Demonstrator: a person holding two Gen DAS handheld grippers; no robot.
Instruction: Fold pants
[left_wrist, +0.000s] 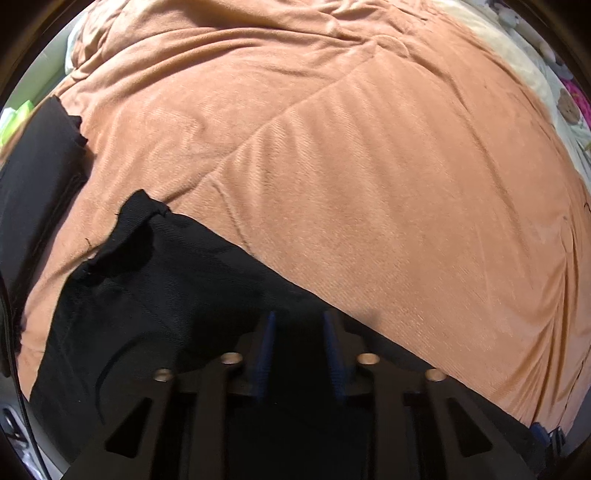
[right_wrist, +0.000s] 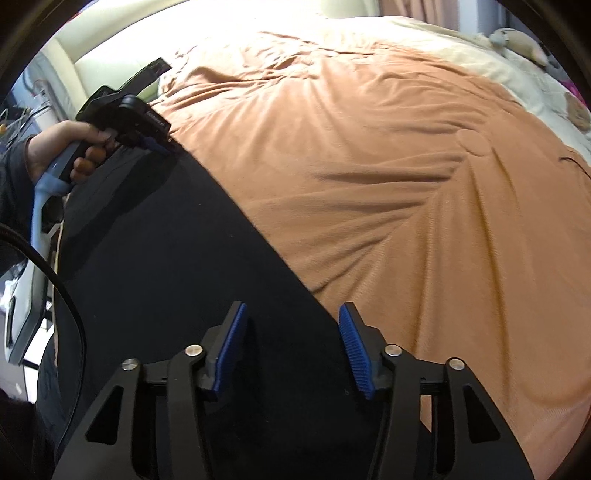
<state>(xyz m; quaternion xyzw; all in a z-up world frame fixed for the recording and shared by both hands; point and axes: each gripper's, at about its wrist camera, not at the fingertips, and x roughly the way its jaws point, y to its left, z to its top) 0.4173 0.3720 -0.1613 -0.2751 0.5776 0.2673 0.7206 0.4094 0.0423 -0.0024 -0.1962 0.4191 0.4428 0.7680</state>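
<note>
Two sets of fingers work black pants (right_wrist: 177, 258) on the orange blanket (right_wrist: 406, 184). My right fingers (right_wrist: 293, 347) gape wide over the pants' edge. My left fingers (left_wrist: 301, 354), at ten o'clock from the right, stand narrow; grip unclear.

The left gripper (left_wrist: 298, 325) sits at six o'clock, its two blue pads (left_wrist: 266, 354) standing a small gap apart over the black pants (left_wrist: 166, 280). Whether any cloth lies between them is lost in shadow. The pants spread from six toward eight o'clock on the orange blanket (left_wrist: 369, 166), with one straight edge running from the centre down toward four o'clock. A ragged, open end of the garment (hem or waist, hard to say) lifts at about eight o'clock. At nine o'clock a second dark cloth (left_wrist: 40, 162) lies apart from it. Cream bedding (left_wrist: 517, 62) shows at two o'clock.
</note>
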